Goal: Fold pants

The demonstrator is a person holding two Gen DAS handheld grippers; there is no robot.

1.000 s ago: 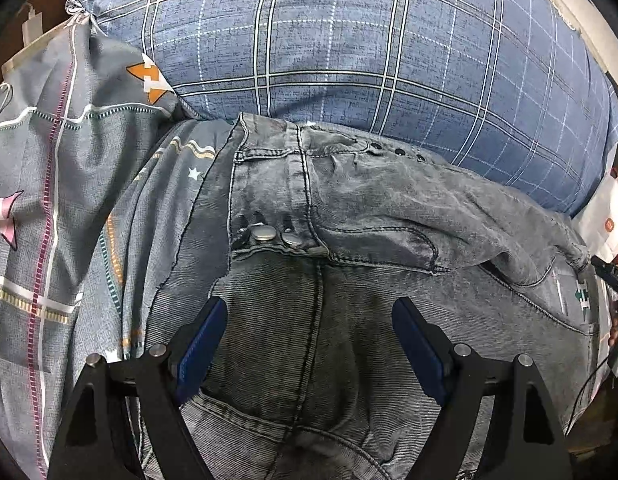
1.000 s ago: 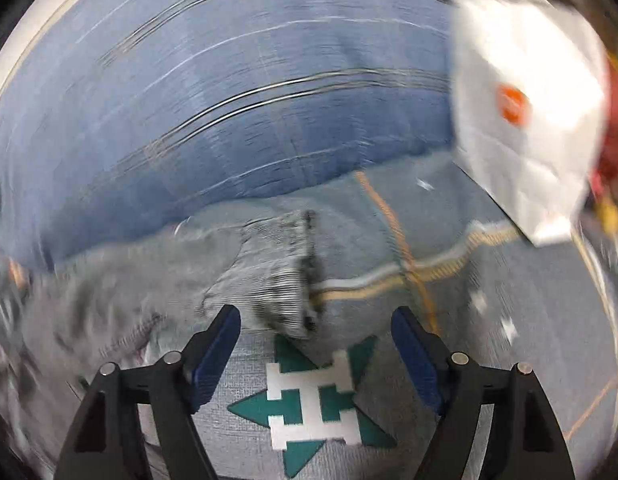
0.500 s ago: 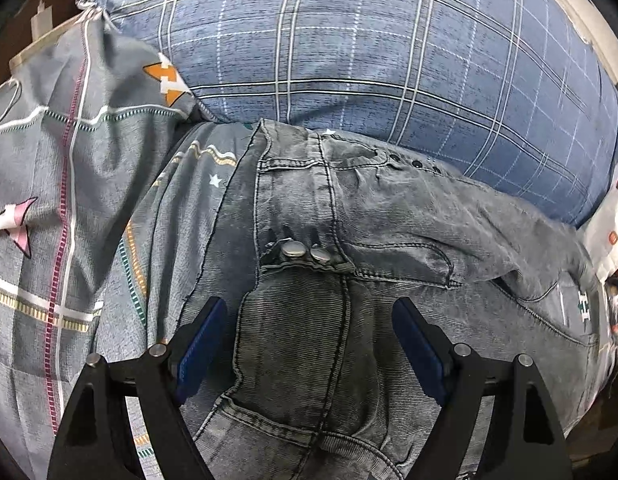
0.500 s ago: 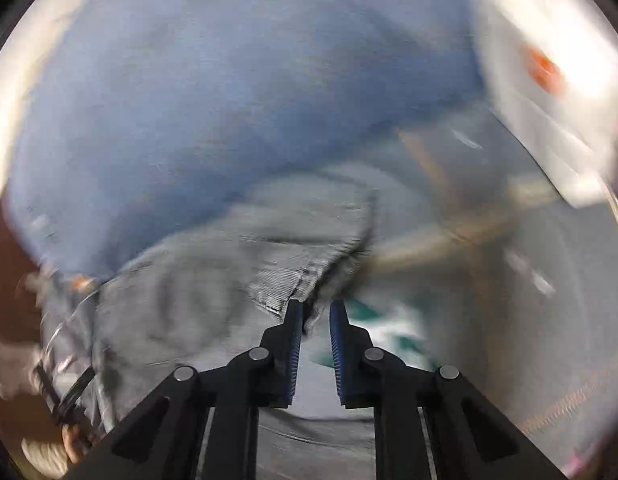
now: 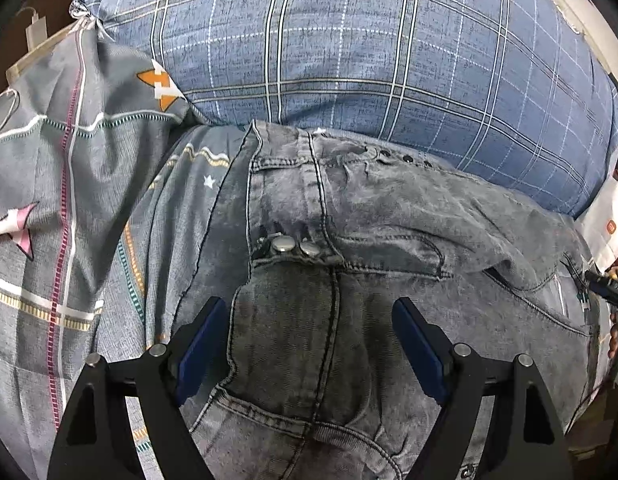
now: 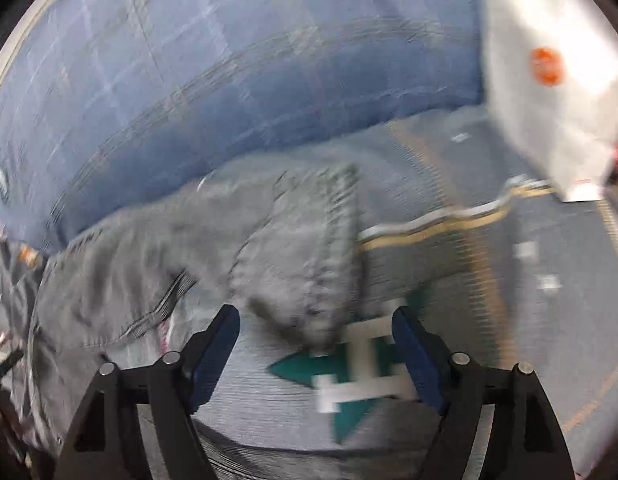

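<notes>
Pants (image 5: 349,288) of grey washed denim lie spread across a patterned grey bedsheet (image 5: 61,208), directly under the left gripper (image 5: 311,344), whose blue-padded fingers (image 5: 201,340) stand wide apart with nothing between them. The centre seam of the pants runs up between those fingers, and a pocket edge curves just below them. A little farther on, two metal buttons (image 5: 293,246) sit side by side at the waistband, and beyond them a row of small dark studs (image 5: 405,159) marks the far edge of the denim. At the right border of the left wrist view a dark tool tip and a bit of a hand show, too small to read.

The right wrist view is blurred. The right gripper (image 6: 315,346) also has its fingers spread wide and holds nothing. Just ahead of it, a hemmed end of the pants (image 6: 309,264) lies on the sheet, overlapping the upper edge of a teal and white emblem (image 6: 361,376) printed on the fabric. The rest of the denim trails off to the left.

Farthest back in both views rests a large blue plaid pillow (image 5: 349,56), touching the far edge of the pants. A white bag with an orange spot (image 6: 549,76) stands to the right of the pillow.
</notes>
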